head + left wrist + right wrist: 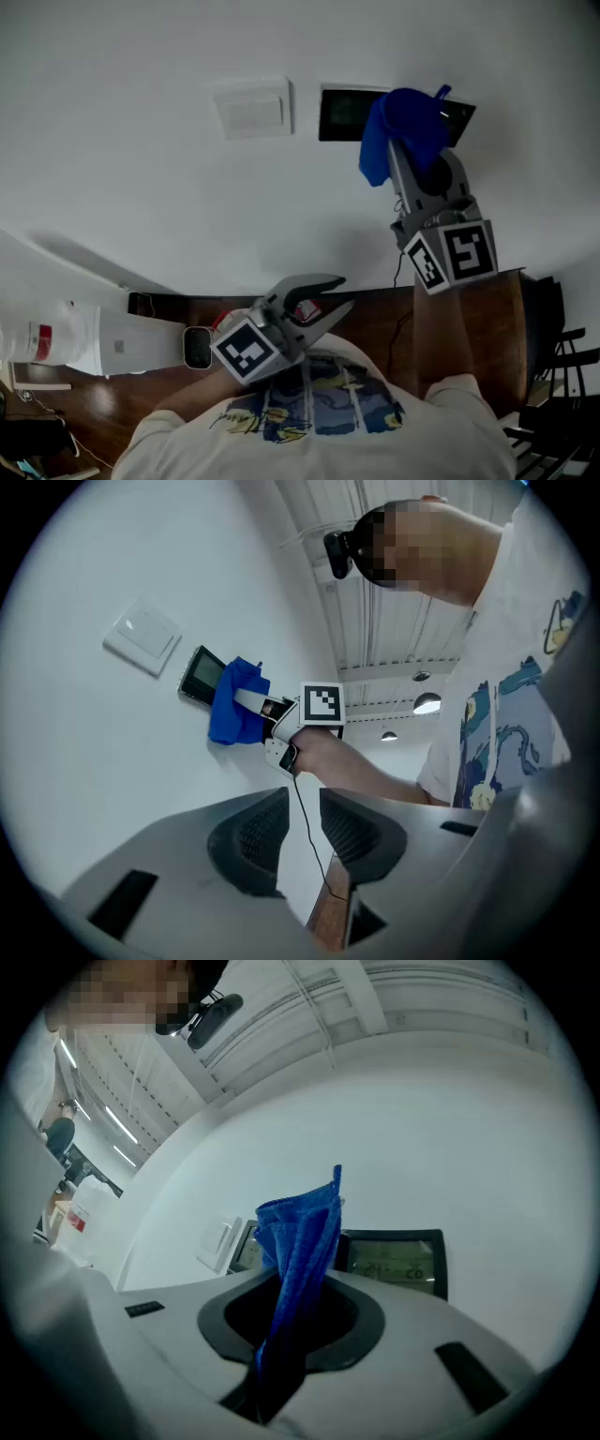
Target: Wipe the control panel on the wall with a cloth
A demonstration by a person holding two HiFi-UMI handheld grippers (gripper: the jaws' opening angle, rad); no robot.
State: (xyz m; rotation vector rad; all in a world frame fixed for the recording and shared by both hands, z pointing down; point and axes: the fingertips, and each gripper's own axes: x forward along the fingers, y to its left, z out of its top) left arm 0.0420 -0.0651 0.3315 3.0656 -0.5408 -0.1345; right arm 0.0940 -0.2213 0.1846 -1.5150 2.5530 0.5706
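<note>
Both grippers pale grey plastic: left gripper, right gripper. Ribbed black pads line the jaws. Black-and-white marker cube on each. Thin black cable hangs toward 6 o'clock from the right one. White T-shirt, blue-yellow print, short sleeves.

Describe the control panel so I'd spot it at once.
Look at the white wall. Two small plates sit side by side: a white switch and, to its right, the panel. It is the dark one with a screen, partly behind a blue cloth.
</note>
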